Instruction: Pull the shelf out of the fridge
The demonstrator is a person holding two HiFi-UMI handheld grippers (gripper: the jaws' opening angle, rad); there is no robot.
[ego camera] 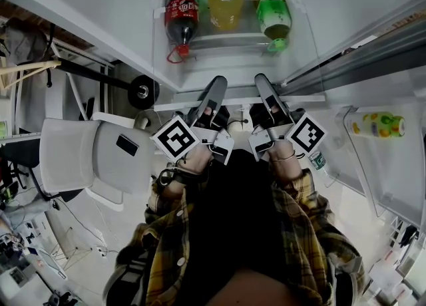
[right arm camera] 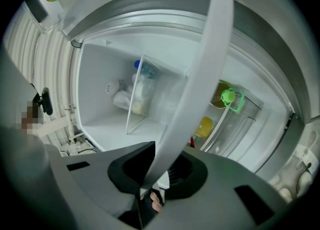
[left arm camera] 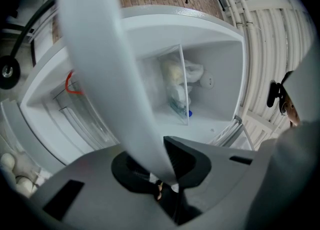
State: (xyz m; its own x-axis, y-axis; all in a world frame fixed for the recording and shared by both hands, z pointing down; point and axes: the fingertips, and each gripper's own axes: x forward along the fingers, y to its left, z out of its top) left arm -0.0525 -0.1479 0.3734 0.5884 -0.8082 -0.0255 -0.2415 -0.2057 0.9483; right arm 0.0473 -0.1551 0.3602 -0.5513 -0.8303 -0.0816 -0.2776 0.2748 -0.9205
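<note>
Fingers of the left gripper and right gripper pinch the shelf's white front edge.

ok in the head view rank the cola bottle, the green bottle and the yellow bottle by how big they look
1. cola bottle and green bottle: both look about the same length and width, so I won't rank one over the other.
2. yellow bottle: clearly shorter than either, so it is the smallest.

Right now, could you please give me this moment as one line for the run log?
stage: two-handed grip on front rim | left hand-held gripper: shut on white-rimmed fridge shelf | right hand-held gripper: shut on same shelf
</note>
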